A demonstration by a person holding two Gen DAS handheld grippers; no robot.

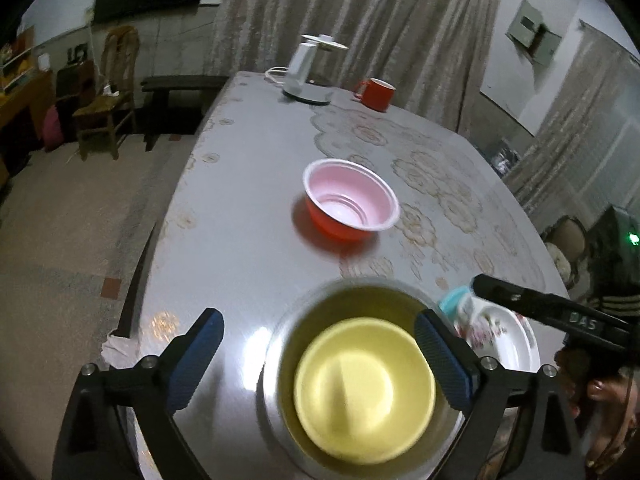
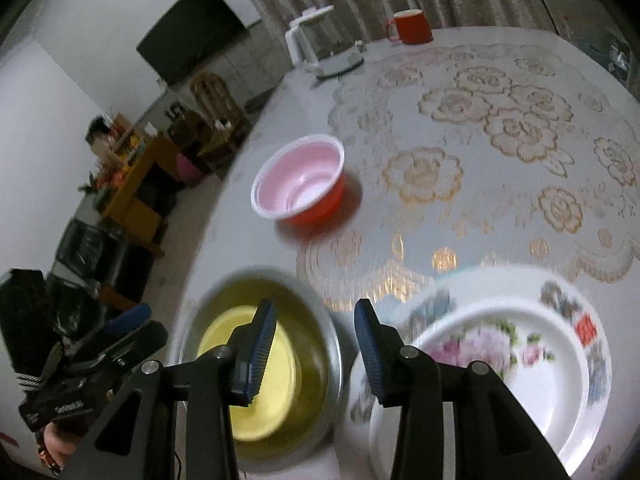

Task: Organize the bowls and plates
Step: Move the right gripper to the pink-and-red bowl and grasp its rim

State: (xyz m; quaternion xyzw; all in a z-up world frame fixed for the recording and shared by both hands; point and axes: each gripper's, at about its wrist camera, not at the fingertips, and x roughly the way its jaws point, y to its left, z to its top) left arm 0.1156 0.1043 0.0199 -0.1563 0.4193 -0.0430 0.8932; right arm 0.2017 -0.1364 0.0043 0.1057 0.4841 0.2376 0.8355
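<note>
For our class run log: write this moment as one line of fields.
left gripper: open, over metal bowl holding yellow bowl | right gripper: open, empty | flowered plate: beside metal bowl | red bowl: apart

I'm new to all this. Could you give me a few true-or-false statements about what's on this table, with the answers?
1. The yellow bowl sits inside the metal bowl. True.
2. The red bowl lies upside down. False: it stands upright, pale inside showing.
3. The left gripper is clamped shut. False: its jaws are wide open.
4. The flowered plate lies beside the metal bowl. True.
5. The red mug stands near the white kettle. True.
</note>
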